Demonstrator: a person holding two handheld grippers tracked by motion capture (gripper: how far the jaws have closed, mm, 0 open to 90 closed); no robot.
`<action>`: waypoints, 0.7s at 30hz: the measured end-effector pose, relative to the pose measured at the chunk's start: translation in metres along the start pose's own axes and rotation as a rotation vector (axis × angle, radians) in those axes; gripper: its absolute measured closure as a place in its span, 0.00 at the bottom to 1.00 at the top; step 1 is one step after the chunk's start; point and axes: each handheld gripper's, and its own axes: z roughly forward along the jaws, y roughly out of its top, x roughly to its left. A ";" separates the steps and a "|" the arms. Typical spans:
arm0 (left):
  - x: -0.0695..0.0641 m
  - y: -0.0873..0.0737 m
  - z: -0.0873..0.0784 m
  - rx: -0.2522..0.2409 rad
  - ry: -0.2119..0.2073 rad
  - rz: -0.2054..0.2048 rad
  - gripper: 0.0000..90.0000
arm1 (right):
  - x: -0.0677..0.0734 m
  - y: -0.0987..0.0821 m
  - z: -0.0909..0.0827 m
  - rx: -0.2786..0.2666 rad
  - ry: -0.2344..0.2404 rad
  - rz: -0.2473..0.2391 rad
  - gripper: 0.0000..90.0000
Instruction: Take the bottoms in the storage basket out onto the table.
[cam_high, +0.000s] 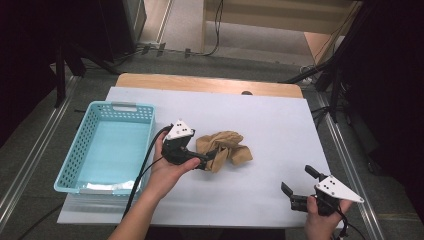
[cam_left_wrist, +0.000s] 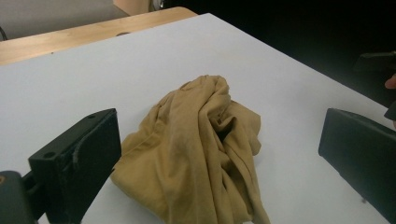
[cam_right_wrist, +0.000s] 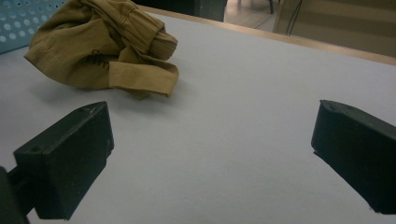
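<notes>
Crumpled tan cloth (cam_high: 223, 149) lies mid-table on the white sheet (cam_high: 260, 120), just right of the turquoise basket (cam_high: 75, 155). Left gripper (cam_high: 212, 161) straddles its near edge, jaws wide, nothing gripped. Advance until a thick fold sits between both jaws, then close firmly. Right gripper (cam_high: 296, 183) waits well apart, jaws wide.

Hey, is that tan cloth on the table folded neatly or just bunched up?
Bunched up. The tan cloth lies in a crumpled heap of loose folds on the table, between the open jaws of the left gripper.
</notes>
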 end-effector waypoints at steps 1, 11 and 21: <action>0.001 0.000 -0.002 -0.003 0.003 -0.002 0.00 | 0.000 0.000 0.000 0.002 -0.001 0.002 0.00; 0.007 -0.005 -0.025 -0.039 0.028 -0.024 0.00 | 0.000 0.000 0.000 0.002 -0.001 0.002 0.00; 0.010 -0.010 -0.043 -0.056 0.049 -0.025 0.00 | 0.001 -0.001 0.001 -0.001 0.004 -0.006 0.03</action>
